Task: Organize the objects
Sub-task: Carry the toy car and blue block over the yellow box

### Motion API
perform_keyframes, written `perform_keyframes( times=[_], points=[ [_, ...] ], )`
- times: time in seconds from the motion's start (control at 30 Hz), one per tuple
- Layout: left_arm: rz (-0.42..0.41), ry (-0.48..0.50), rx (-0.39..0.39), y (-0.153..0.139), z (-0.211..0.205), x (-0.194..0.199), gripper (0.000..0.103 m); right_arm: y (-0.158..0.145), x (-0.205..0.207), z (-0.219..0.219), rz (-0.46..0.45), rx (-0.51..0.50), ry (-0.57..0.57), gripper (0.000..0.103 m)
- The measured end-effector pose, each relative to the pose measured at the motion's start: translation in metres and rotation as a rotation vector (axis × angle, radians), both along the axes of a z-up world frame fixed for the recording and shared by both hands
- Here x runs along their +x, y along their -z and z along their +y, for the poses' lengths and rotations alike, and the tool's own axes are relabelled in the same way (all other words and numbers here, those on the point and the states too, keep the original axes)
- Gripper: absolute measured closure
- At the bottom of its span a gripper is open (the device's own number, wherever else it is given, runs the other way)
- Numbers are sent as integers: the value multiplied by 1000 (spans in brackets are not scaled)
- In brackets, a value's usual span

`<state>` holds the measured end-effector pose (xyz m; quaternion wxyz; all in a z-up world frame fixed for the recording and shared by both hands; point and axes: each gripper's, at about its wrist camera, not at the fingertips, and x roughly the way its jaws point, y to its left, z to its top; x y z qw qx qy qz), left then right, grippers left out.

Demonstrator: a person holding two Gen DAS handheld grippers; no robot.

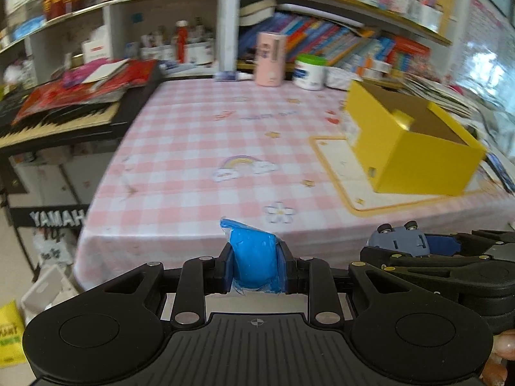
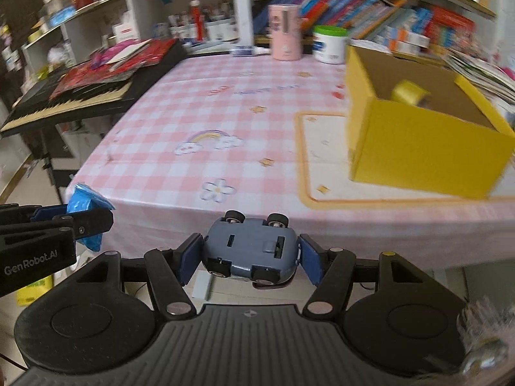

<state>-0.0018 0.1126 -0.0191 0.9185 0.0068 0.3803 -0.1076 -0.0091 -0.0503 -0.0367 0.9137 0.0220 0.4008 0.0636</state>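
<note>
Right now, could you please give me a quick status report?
Left claw shut on blue packet. Right claw shut on toy car, wheels up. Yellow box open ahead; nothing blocking.

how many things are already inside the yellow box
1 visible: a yellow roll lying on the floor of the yellow box, near its far-left wall. The near wall hides part of the floor, so more may be hidden.

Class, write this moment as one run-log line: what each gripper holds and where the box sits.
left gripper: shut on blue packet | right gripper: shut on toy car, wheels up | yellow box: open, on table, ahead right
</note>
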Motion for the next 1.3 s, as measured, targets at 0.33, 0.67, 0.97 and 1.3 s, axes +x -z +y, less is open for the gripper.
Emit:
perform_keyframes(
  times=[0.33,0.67,0.97,1.3],
  points=[
    [-5,190,8,0,-58,-2,78,0,-32,-58,0,10,213,41],
    [-21,300,-2,-3,-117,14,78,-5,-39,-111,-12,-6,329,41],
    [-43,318,5,-8,-162,36,78,-10,-20,-157,-9,-16,359,41],
    [-179,323,-4,-36,-211,59,78,-31,9,-209,-100,-23,359,41]
  ],
)
